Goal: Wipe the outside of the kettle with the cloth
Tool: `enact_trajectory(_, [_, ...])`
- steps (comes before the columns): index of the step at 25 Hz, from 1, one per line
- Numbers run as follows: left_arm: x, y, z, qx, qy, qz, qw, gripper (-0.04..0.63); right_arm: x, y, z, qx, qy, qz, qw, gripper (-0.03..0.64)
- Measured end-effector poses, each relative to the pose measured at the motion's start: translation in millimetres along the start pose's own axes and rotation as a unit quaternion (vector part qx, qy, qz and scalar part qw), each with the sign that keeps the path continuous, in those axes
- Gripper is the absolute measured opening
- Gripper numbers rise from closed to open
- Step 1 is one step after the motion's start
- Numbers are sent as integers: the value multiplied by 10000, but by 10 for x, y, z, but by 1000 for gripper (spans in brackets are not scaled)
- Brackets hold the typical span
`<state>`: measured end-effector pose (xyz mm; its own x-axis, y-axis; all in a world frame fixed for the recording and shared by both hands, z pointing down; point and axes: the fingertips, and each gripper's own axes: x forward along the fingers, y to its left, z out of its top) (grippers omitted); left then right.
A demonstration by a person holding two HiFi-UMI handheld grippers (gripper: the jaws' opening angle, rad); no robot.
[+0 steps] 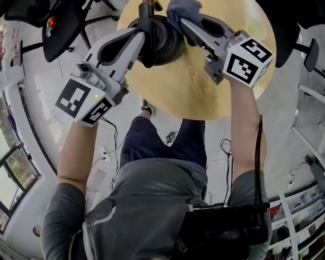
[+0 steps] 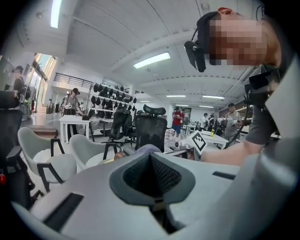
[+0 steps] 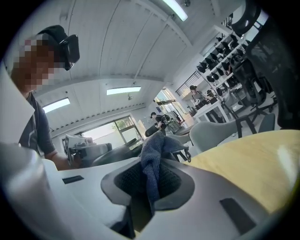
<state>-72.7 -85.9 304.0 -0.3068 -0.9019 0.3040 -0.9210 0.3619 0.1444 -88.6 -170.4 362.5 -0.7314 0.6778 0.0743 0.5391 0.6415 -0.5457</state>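
A black kettle (image 1: 165, 38) stands at the near edge of a round wooden table (image 1: 203, 86). My left gripper (image 1: 141, 36) comes in from the left, shut, with its tip against the kettle's upright black handle (image 1: 147, 51). In the left gripper view the jaws (image 2: 150, 157) meet with nothing showing between them, and they hide the kettle. My right gripper (image 1: 182, 23) reaches over the kettle's right side, shut on a blue-grey cloth (image 1: 183, 9). In the right gripper view the cloth (image 3: 154, 154) hangs bunched from the closed jaws (image 3: 152, 164).
A black office chair (image 1: 61, 25) stands left of the table, and cables (image 1: 223, 150) lie on the floor below it. White chairs (image 2: 44, 150) and another black office chair (image 2: 150, 129) stand beyond the table. Several people are at desks far back.
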Motion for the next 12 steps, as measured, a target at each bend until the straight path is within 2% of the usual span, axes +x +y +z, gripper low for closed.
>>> enact_trajectory(12, [0,-55,-33,367,-10,-783,9963,8,-349,290,-219,20,-758,-904,9930,77])
